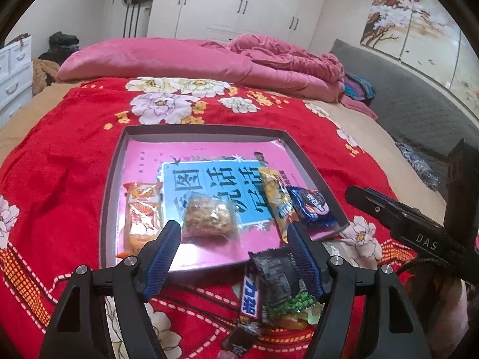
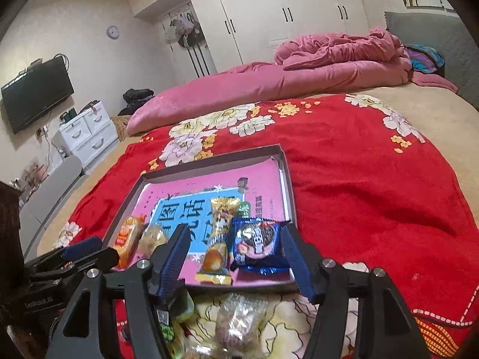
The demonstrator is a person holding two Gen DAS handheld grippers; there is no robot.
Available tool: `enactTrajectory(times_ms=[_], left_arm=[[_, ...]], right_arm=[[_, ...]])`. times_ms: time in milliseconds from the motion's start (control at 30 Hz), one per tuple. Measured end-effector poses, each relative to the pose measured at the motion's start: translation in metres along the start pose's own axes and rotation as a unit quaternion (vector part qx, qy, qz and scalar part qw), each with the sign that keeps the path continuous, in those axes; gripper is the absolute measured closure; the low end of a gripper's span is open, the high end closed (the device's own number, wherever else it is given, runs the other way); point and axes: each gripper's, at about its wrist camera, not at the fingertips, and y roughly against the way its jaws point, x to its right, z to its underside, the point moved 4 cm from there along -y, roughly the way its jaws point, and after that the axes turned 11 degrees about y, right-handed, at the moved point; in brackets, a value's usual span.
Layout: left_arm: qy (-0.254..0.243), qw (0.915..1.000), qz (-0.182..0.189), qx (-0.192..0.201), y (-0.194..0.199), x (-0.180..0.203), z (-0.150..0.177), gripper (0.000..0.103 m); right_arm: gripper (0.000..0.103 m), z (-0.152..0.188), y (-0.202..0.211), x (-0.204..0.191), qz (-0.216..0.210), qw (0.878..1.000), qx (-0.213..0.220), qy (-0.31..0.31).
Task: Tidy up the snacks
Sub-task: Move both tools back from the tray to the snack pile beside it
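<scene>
A shallow grey tray [image 1: 206,130] lined with a pink book lies on the red blanket. In it are an orange packet [image 1: 140,209], a clear-wrapped brown cake [image 1: 208,217], a yellow packet [image 1: 277,200] and a blue cookie packet [image 1: 311,206]. My left gripper [image 1: 233,239] hangs open over the tray's near edge. A black packet [image 1: 275,272] lies by its right finger, with a chocolate bar [image 1: 250,296] and a green pea packet [image 1: 287,305] beside it. My right gripper [image 2: 235,239] is open above the blue cookie packet [image 2: 259,245] and yellow packet [image 2: 218,239], its pads clear of both.
A clear-wrapped snack [image 2: 239,320] lies on the blanket below the right gripper. A pink quilt [image 1: 179,59] is heaped at the bed's far side. The right gripper's body [image 1: 389,209] reaches in from the right. White drawers [image 2: 86,134] stand left of the bed.
</scene>
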Motion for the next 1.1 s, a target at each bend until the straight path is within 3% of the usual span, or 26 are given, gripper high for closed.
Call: enactTrajectory(times_ms=[1100], left_arm=[[-0.026,0.9984,-0.006,-0.050,-0.012,0.026,0.032,0.028]], right_arm=[[0.040,0.039,0.011,-0.018,-0.022,0.997,-0.048,0.051]])
